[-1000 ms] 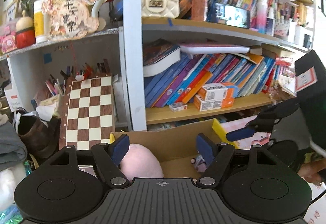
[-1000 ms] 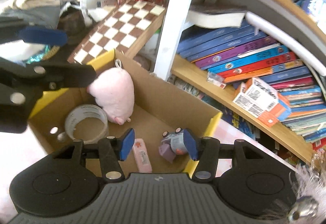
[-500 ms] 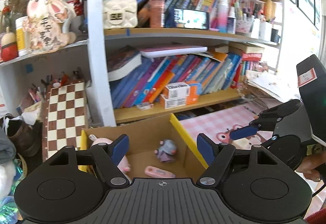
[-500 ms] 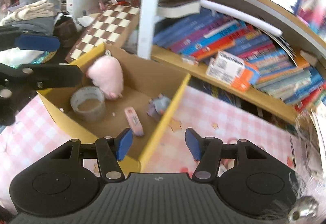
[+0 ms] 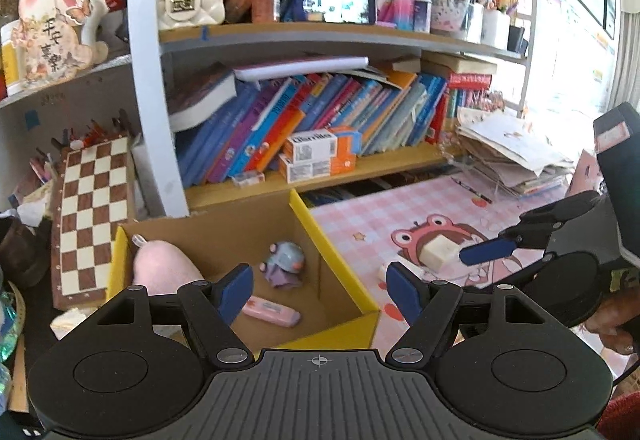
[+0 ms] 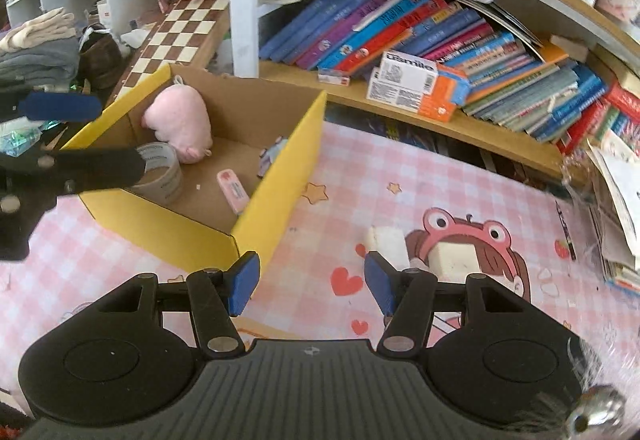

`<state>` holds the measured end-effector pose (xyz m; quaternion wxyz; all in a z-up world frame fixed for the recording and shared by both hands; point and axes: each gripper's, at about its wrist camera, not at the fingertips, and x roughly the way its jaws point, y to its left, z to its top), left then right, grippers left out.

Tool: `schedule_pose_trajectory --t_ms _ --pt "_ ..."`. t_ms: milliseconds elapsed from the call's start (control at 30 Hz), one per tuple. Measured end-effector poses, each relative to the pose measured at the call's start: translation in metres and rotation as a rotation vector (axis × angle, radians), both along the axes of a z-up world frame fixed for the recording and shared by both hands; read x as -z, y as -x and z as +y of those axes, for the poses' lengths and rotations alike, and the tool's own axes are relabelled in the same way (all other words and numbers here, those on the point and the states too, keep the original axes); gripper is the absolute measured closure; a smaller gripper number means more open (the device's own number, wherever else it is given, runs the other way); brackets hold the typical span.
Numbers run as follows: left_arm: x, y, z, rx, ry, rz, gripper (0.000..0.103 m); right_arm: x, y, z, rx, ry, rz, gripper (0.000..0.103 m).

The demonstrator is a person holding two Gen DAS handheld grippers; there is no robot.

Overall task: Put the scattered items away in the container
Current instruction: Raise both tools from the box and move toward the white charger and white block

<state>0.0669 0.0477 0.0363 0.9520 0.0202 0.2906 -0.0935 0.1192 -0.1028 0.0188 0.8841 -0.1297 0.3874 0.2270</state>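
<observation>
A cardboard box (image 5: 328, 240) with yellow rims (image 6: 280, 180) stands on a pink checked mat. It holds a pink plush (image 5: 164, 268) (image 6: 180, 124), a grey mouse toy (image 5: 286, 264) (image 6: 272, 152), a pink packet (image 5: 272, 312) (image 6: 234, 192) and a tape roll (image 6: 164, 176). Two white blocks (image 6: 386, 240) (image 6: 454, 258) lie on the mat's frog picture, right of the box; one white block (image 5: 438, 252) also shows in the left wrist view. My left gripper (image 5: 320, 290) hangs open and empty over the box's near right corner. My right gripper (image 6: 311, 282) is open and empty above the mat, just short of the blocks.
A bookshelf (image 6: 420, 120) packed with books runs behind the box and mat. A chessboard (image 5: 92, 212) leans at the left. Loose papers (image 5: 516, 156) pile up at the mat's right edge, with a pen (image 6: 564, 232) beside them. A hand (image 5: 612, 324) holds the right gripper.
Both views have swung right, from over the box toward the pink mat. The white blocks have come into view. The right gripper's jaws stand a little wider.
</observation>
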Motion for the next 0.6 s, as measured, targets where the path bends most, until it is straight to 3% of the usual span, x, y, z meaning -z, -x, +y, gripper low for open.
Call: schedule_pose_trajectory --t_ms 333,600 --pt "0.021 0.008 -0.022 -0.048 -0.004 0.084 0.021 0.012 0.005 -0.037 0.075 -0.045 0.023 0.028" --pt "0.026 0.007 -0.043 -0.074 -0.007 0.112 0.019 0.022 0.006 -0.067 0.116 -0.061 0.046 0.023"
